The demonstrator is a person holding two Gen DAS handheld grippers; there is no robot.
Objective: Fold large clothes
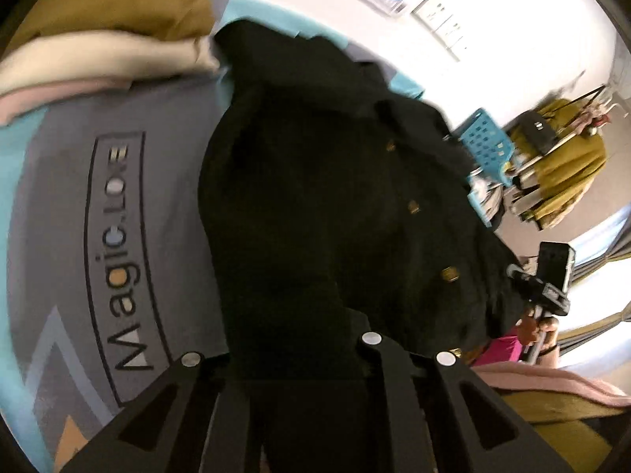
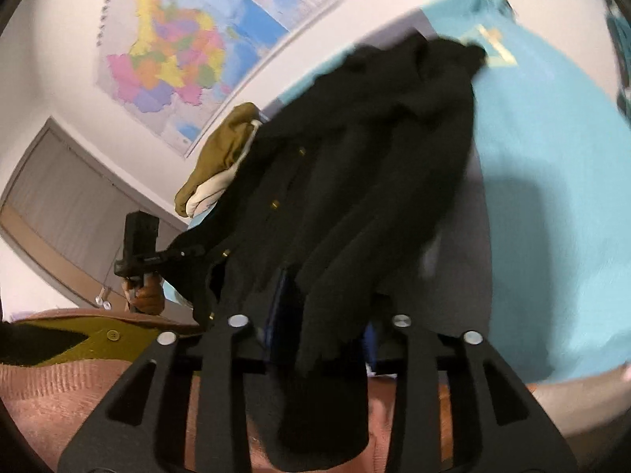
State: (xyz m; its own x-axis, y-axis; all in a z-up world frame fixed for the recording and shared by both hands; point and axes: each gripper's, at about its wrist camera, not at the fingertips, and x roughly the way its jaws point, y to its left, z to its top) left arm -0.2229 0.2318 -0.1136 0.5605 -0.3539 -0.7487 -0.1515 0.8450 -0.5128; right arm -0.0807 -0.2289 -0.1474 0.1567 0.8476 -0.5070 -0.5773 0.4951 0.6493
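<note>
A black coat with gold buttons lies stretched over the grey and turquoise table cover. My left gripper is shut on the coat's near edge; the cloth runs between the fingers. In the right wrist view the same coat hangs in folds from my right gripper, which is shut on its hem. The right gripper also shows in the left wrist view, and the left gripper in the right wrist view, each at a corner of the coat.
Folded olive and cream clothes are stacked at the far left of the table. A blue plastic basket and a rack with olive clothing stand beyond. Pink and olive garments lie near me. A map hangs on the wall.
</note>
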